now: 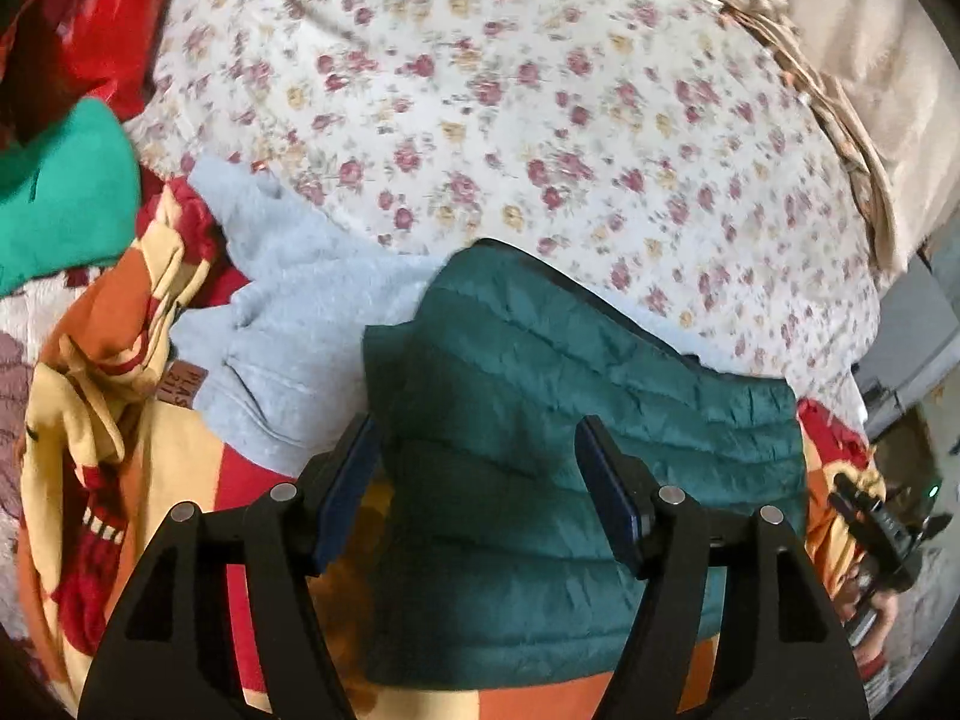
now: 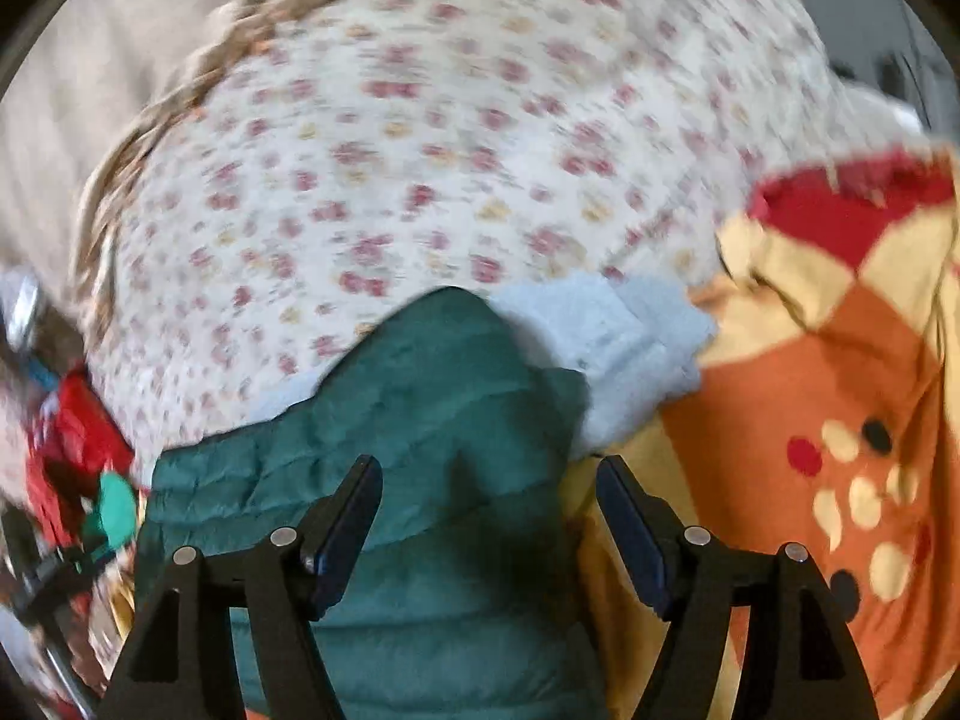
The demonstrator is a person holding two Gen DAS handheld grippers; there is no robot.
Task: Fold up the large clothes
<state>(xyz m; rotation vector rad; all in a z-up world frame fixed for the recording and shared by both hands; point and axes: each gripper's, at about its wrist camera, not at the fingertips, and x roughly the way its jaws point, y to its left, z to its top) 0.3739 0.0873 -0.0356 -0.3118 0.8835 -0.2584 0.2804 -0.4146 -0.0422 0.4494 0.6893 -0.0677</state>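
A dark green quilted jacket (image 1: 570,450) lies folded into a compact block on a pale blue fleece garment (image 1: 288,324). My left gripper (image 1: 478,426) hovers over the jacket's left half, open, with its blue pads (image 1: 348,480) clear of the fabric. In the right wrist view the same green jacket (image 2: 420,420) lies below my right gripper (image 2: 489,465), which is open above the jacket's right edge and holds nothing. The blue fleece (image 2: 618,354) shows beyond that edge. My right gripper (image 1: 882,528) also appears at the right rim of the left wrist view.
A floral bedcover (image 1: 540,108) fills the far side, edged by a woven fringe (image 1: 840,120). An orange, yellow and red patterned cloth (image 2: 828,420) lies under and beside the clothes. Bright green (image 1: 66,192) and red (image 1: 102,18) garments are heaped at the left.
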